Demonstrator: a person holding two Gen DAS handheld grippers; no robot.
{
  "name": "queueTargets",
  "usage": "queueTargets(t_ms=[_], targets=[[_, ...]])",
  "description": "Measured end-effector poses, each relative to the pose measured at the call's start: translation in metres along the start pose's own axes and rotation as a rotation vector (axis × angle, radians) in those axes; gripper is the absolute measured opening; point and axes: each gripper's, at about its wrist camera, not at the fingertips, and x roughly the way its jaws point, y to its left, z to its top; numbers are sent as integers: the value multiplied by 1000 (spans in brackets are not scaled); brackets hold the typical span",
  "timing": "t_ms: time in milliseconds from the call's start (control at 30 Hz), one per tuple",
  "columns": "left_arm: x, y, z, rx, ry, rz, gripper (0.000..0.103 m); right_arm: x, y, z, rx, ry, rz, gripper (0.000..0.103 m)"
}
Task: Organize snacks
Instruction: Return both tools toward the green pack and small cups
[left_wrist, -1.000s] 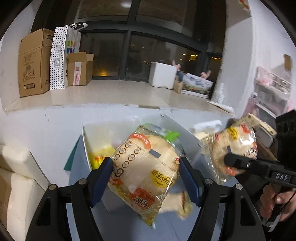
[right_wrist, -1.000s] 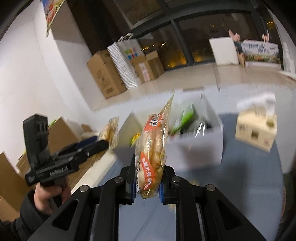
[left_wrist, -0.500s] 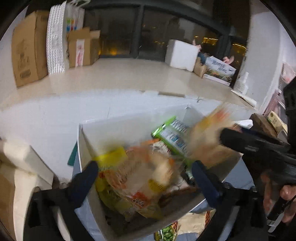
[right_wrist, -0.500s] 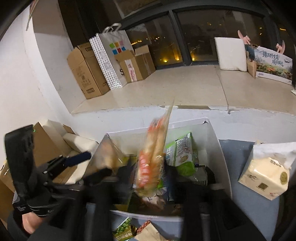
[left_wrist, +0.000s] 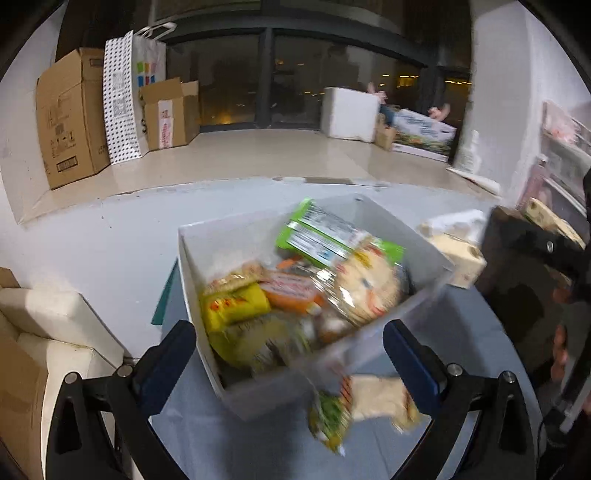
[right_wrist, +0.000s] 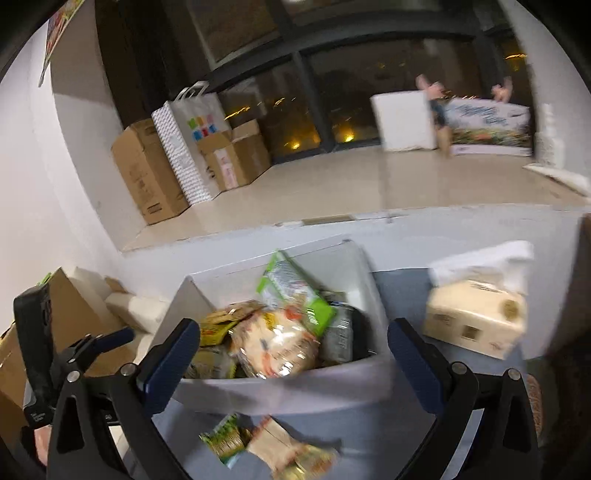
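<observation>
A white bin (left_wrist: 207, 266) on the grey table holds several snack packs: a bread pack (left_wrist: 369, 284), yellow packs (left_wrist: 232, 306) and a green pack (left_wrist: 317, 232). It also shows in the right wrist view (right_wrist: 280, 387), with the bread pack (right_wrist: 273, 347) on top. My left gripper (left_wrist: 288, 354) is open and empty, above the bin's near edge. My right gripper (right_wrist: 291, 358) is open and empty, also over the bin. Two loose snack packs (left_wrist: 365, 406) lie on the table in front of the bin (right_wrist: 269, 446).
A tissue box (right_wrist: 476, 321) stands right of the bin, also in the left wrist view (left_wrist: 454, 251). Cardboard boxes (left_wrist: 70, 114) and a dotted paper bag (left_wrist: 129, 92) stand on the ledge behind. A cream cushion (left_wrist: 48, 325) lies at the left.
Both grippers have opened and let go of their bread packs, which now lie in the bin. Both have drawn back slightly from over the bin.
</observation>
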Motion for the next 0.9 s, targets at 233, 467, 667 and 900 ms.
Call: queueTargets(t_ms=[233,467,667,900], targets=[[-57,-24,-49,16,-38,-70,103,-63,-9,-53,-25,-11,28,103],[-92,-46,-111,-16,-45,-192,103,-83,-9,-142,37,78,79,103],[-91,-66,-138,43,-15,-179,103,-63,-10,-170,58,150,130,103],[-87,-70,-143,31,-7,-184,103,-26,-22,-154,112,188,159,103]])
